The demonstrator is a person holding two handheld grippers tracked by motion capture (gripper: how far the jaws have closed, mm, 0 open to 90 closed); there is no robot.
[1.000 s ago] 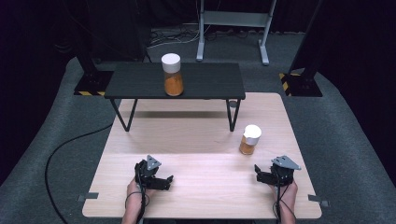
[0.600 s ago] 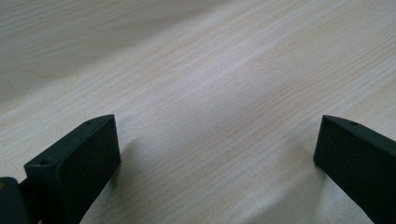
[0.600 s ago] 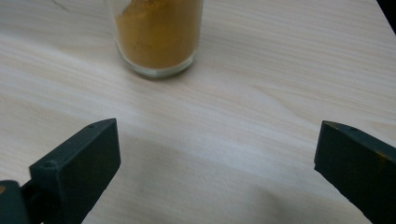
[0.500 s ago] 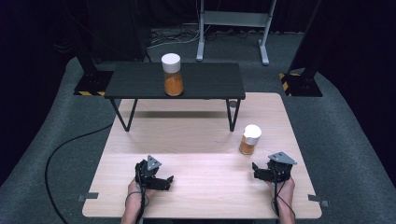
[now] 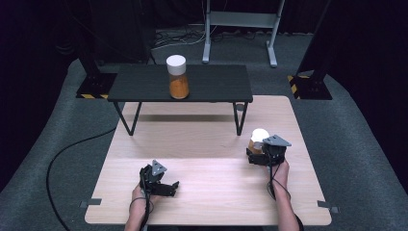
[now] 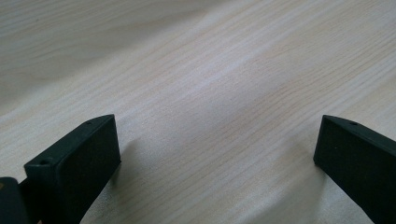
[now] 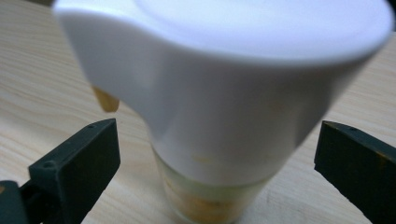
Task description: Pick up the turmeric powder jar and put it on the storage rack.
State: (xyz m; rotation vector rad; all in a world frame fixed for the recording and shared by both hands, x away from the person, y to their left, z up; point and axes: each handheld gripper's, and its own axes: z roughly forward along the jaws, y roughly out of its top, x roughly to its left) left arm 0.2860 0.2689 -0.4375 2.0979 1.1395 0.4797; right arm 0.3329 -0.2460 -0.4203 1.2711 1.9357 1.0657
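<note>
Right gripper (image 5: 259,157), held low on an outstretched forearm, stood spread around the white-capped clear jar of orange powder (image 5: 258,141); left gripper (image 5: 163,185) rested spread over the pale wooden table (image 5: 207,139).

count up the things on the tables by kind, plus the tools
white-capped jars of orange stuff: 2, near jar on the wooden table, far jar on the black table
hand-held tools: 2, left tool, right tool
tables: 2
total: 6
</note>
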